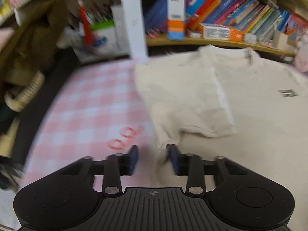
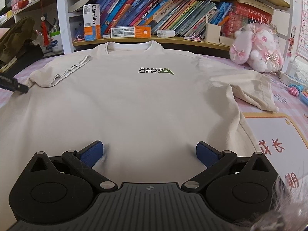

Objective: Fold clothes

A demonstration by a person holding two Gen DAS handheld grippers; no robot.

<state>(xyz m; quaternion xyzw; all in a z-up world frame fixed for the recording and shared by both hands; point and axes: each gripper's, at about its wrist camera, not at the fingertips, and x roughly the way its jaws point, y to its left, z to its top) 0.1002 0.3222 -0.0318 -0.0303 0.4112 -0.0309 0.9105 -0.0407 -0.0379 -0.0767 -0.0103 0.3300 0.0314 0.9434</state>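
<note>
A cream T-shirt (image 2: 134, 100) with a "CAMP LIFE" print lies face up and flat on a pink-checked cloth (image 1: 86, 100). Its left sleeve (image 2: 67, 71) is folded in over the body, while the right sleeve (image 2: 256, 90) lies spread out. In the blurred left wrist view, my left gripper (image 1: 154, 158) is open at the shirt's (image 1: 231, 115) left side edge below the sleeve. A bit of that edge lies between the blue pads, which are apart. My right gripper (image 2: 150, 154) stands wide open low over the shirt's lower middle, holding nothing.
A shelf of books (image 2: 173, 15) and boxes runs along the back. A pink-and-white plush toy (image 2: 256, 50) sits at the back right, and a white board with an orange border (image 2: 279, 134) lies to the right. Pink rings (image 1: 125, 136) lie left of the shirt, and a woven basket (image 1: 25, 94) is at far left.
</note>
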